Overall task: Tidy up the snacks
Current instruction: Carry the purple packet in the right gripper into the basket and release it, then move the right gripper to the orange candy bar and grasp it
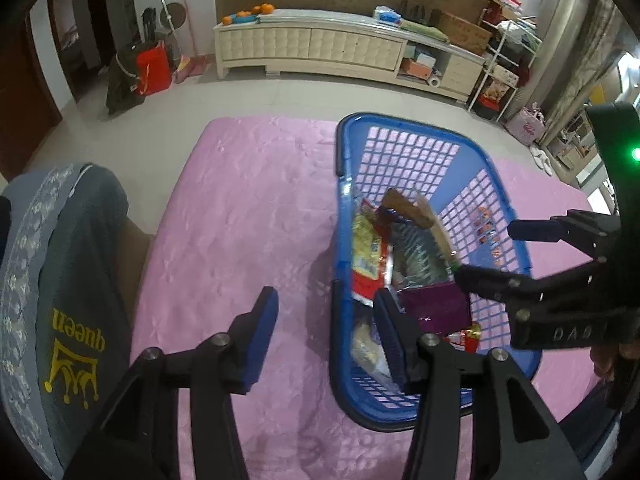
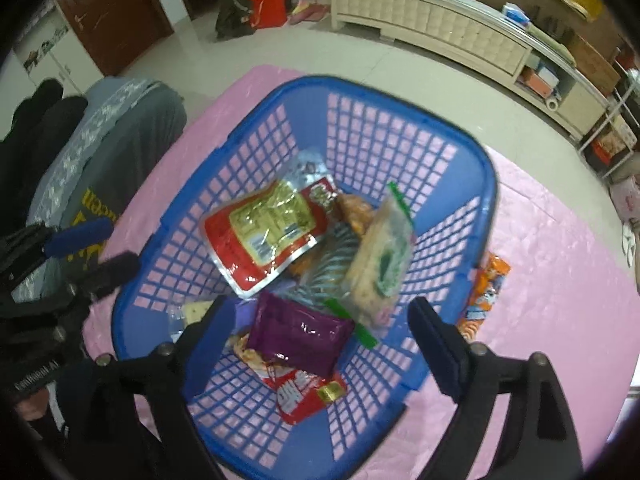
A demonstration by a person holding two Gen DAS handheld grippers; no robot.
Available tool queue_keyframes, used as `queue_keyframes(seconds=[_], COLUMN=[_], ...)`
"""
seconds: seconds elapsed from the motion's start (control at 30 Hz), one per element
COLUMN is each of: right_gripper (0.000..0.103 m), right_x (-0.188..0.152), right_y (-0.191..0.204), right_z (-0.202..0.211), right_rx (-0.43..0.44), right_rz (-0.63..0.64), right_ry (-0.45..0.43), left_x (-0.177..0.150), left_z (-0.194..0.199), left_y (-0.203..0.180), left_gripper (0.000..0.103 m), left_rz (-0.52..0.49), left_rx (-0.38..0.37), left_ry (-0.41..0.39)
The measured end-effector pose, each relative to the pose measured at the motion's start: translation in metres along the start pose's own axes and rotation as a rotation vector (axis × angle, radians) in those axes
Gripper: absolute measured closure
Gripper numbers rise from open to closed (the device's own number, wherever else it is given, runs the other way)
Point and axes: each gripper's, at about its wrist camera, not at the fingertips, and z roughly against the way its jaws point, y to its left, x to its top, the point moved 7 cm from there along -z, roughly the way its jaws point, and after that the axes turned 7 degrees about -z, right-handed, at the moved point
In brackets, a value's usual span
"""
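Blue plastic basket (image 2: 490,184) with lattice walls, standing on a counter draped in a pink satin cloth (image 1: 240,208); the snacks lie loose inside it. Right gripper (image 2: 320,344) hangs over the near half of the basket, its jaws wide apart with nothing clamped between them. Directly ahead, a clear packet of pale wafers with green filling (image 2: 380,264) stands tilted, apparently unsupported by either pad. Left gripper (image 1: 326,336) straddles the basket's near wall, jaws part open and empty, one inside and one outside.

Contents: a red-and-yellow foil pouch (image 2: 264,236), glossy and likely slippery; a purple foil sachet (image 2: 300,336), soft and crinkled; a red wrapper (image 2: 296,396) on the basket floor. An orange packet (image 2: 486,292) lies outside, on the cloth against the basket wall.

All packets appear light and pliable; the wafers are probably brittle, so they are best taken by the flat faces or a sealed end seam with gentle pressure.
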Motion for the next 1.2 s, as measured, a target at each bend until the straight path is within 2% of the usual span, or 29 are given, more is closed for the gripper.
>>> queue_keyframes(seconds=[0.2,0.37,0.47,0.57,0.63,0.67,0.7,0.73,0.83,0.87,0.9,1.0,1.2], right_gripper=[0.012,0.012,0.012,0.012,0.012,0.012,0.012,0.012,0.012,0.012,0.011,0.005,0.002], right_x=[0.0,-0.003,-0.002,0.0,0.001,0.001,0.001,0.002,0.003,0.003,0.004,0.005,0.005], right_y=[-0.016,-0.026,-0.036,-0.052,-0.063,-0.067,-0.072,-0.078,-0.093,-0.099,-0.103,-0.116,-0.143], right_z=[0.022,0.031,0.038,0.044,0.045,0.045,0.045,0.045,0.045,0.044,0.044,0.044,0.032], right_rx=[-0.003,-0.011,-0.018,-0.023,-0.016,-0.014,-0.015,-0.018,-0.032,-0.036,-0.035,-0.027,-0.046], right_rz=[-0.035,-0.043,-0.068,-0.099,-0.128,-0.142,-0.158,-0.17,-0.189,-0.199,-0.205,-0.224,-0.269], right_ry=[-0.034,-0.042,-0.055,-0.068,-0.07,-0.069,-0.068,-0.067,-0.071,-0.076,-0.077,-0.086,-0.075], left_x=[0.011,0.022,0.03,0.039,0.045,0.046,0.048,0.051,0.06,0.061,0.064,0.068,0.077], left_z=[0.012,0.01,0.009,0.004,-0.001,-0.005,-0.008,-0.011,-0.016,-0.018,-0.021,-0.027,-0.046], left_y=[-0.015,-0.029,-0.035,-0.043,-0.053,-0.055,-0.058,-0.062,-0.068,-0.069,-0.071,-0.075,-0.084], left_gripper=[0.054,0.054,0.054,0.042,0.041,0.034,0.018,0.014,0.011,0.003,0.0,0.0,0.0], left_rz=[-0.05,-0.039,-0.048,-0.059,-0.077,-0.083,-0.088,-0.09,-0.082,-0.079,-0.076,-0.078,-0.089], left_rx=[0.015,-0.052,-0.029,-0.042,-0.058,-0.059,-0.054,-0.049,-0.041,-0.04,-0.04,-0.043,-0.017], left_ry=[-0.027,-0.029,-0.039,-0.052,-0.048,-0.037,-0.027,-0.026,-0.023,-0.016,-0.011,0.005,0.049])
